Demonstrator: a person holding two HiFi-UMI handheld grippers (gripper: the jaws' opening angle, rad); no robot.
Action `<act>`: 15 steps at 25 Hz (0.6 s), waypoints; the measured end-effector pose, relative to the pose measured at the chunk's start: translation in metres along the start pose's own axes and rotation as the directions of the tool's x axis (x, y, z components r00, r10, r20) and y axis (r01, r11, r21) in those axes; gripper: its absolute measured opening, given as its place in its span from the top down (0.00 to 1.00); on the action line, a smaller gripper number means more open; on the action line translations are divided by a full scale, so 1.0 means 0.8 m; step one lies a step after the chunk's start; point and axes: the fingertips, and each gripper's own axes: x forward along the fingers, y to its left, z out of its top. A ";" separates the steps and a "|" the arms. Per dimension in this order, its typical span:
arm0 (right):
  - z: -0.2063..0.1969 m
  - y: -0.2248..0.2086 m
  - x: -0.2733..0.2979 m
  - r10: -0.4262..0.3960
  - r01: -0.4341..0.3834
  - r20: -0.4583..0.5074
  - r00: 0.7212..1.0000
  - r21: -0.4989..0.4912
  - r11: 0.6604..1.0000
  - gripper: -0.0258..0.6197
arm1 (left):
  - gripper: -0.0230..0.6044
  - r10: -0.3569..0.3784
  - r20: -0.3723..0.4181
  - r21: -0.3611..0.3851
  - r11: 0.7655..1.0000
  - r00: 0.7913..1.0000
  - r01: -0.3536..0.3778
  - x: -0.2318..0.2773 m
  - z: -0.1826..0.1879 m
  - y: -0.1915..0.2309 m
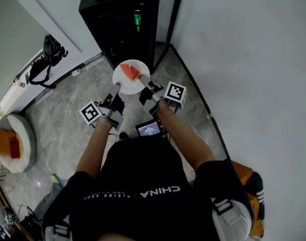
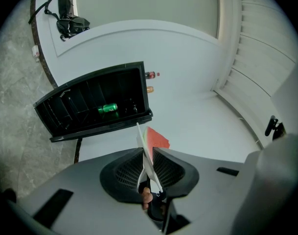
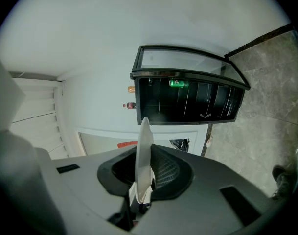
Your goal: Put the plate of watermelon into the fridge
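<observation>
Two plate [image 1: 127, 87] edges in left tongs [image 1: 115, 89], right tongs [image 1: 144, 81]; fridge [image 1: 117, 24] near.

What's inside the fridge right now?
One green can sits on a shelf in the black fridge. The rest of the interior is too dark to read. The plate is outside it.

Indoor room, domestic by my reckoning: grey stone-tiled floor [image 1: 62, 119] under my feet, plain white walls [image 1: 243, 44], a small black fridge [image 1: 117, 29] holding a green can [image 1: 137, 20], a black bag [image 1: 49, 51] by the skirting, a round pale cushioned seat [image 1: 27, 134] to my left.
</observation>
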 end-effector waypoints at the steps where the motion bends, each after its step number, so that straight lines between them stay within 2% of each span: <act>1: 0.003 0.000 -0.001 0.001 -0.001 -0.006 1.000 0.002 1.000 0.88 | 0.86 0.003 0.004 0.005 1.000 1.000 -0.003 0.002 -0.002 0.000; 8: 0.010 -0.012 0.000 0.000 0.001 -0.047 0.999 0.017 1.000 0.88 | 0.86 0.031 0.028 0.007 0.999 0.999 -0.031 0.007 -0.010 0.010; 15: 0.016 -0.024 0.016 -0.015 0.017 -0.049 0.999 0.028 0.999 0.88 | 0.86 0.046 0.014 0.012 0.999 0.999 -0.046 0.015 0.003 0.026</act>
